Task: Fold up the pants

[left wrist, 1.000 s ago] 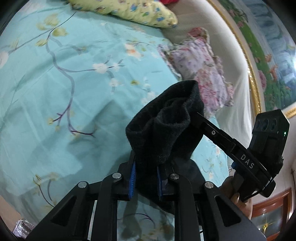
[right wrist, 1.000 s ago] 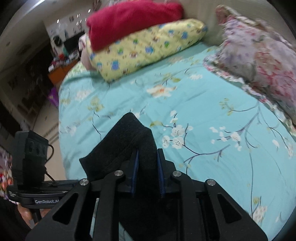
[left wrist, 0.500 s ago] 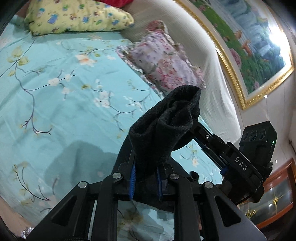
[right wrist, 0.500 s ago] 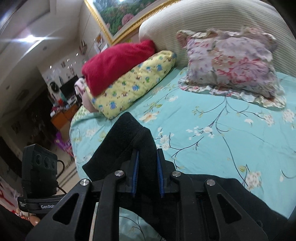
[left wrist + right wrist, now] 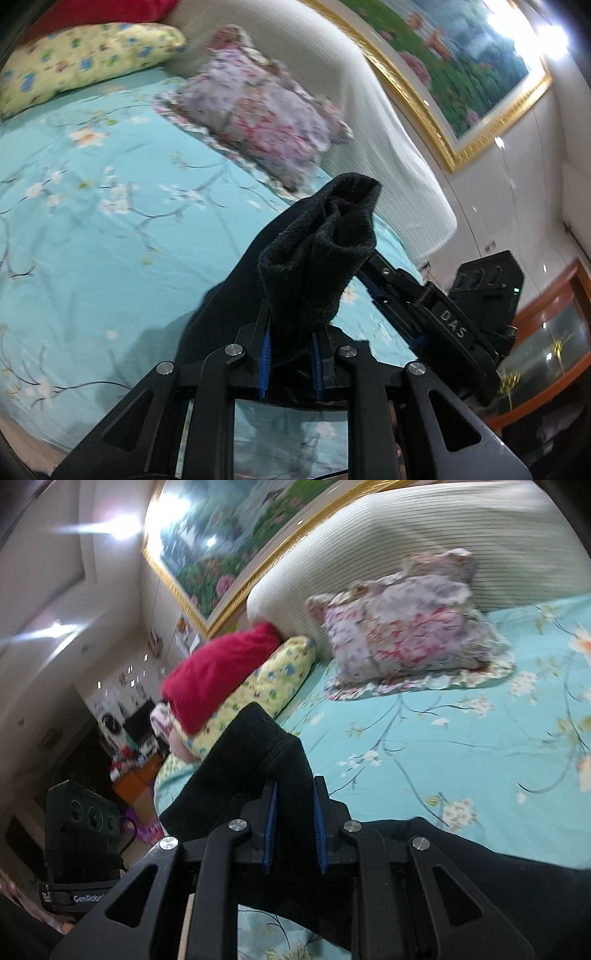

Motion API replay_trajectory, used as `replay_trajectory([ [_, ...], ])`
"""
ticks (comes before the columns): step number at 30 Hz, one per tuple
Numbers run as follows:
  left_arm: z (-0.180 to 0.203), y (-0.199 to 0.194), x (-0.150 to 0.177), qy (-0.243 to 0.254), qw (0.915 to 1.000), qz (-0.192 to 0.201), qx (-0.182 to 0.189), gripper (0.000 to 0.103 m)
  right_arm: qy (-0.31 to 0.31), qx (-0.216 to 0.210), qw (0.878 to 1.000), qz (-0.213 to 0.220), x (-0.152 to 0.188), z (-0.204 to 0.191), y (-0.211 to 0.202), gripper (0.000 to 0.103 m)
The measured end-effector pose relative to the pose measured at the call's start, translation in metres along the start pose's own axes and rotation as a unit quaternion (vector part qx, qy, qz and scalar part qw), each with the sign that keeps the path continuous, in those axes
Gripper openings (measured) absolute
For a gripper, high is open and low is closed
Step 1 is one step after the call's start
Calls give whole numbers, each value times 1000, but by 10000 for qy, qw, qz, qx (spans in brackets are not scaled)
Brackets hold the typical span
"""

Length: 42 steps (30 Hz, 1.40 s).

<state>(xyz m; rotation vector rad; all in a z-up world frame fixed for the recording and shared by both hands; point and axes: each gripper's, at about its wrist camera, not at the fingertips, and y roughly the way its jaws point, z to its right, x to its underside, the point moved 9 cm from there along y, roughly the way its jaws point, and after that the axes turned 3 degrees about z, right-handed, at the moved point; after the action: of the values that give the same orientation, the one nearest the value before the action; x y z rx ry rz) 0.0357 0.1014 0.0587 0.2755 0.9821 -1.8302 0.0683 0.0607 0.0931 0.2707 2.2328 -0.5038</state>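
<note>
My view: a bed under a turquoise floral sheet (image 5: 110, 236), a ribbed cream headboard (image 5: 424, 542) behind a pink floral pillow (image 5: 406, 627) and yellow pillow (image 5: 81, 59), a gold-framed landscape painting (image 5: 461, 55) above, bright lamp glare (image 5: 122, 528) on white walls

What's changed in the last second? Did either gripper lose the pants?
Both views tilted up from the bedspread toward the headboard and painting, so the grippers seem to have lifted. Unchanged: left gripper and right gripper stay clamped on the black pants.
</note>
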Motion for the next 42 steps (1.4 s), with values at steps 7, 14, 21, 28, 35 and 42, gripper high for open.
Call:
replay_trajectory([
  [7,51,31,27,453,9981,-377,163,17,440,119,9979,449,0,39,-46,20],
  [14,91,59,60,913,9931,-700,236,17,789,217,9931,840,9,77,-90,19],
  [21,108,96,92,1377,9854,-998,51,17,1263,346,9860,1037,30,124,-115,19],
  [28,112,130,125,1564,9789,-1319,-36,17,1619,485,9795,1093,50,162,-126,19],
  [35,105,155,140,1693,9739,-1501,-168,17,1712,731,9740,1290,56,182,-147,5],
  [42,116,152,144,2076,9686,-1364,-138,25,1707,1048,9685,1477,54,185,-174,5],
])
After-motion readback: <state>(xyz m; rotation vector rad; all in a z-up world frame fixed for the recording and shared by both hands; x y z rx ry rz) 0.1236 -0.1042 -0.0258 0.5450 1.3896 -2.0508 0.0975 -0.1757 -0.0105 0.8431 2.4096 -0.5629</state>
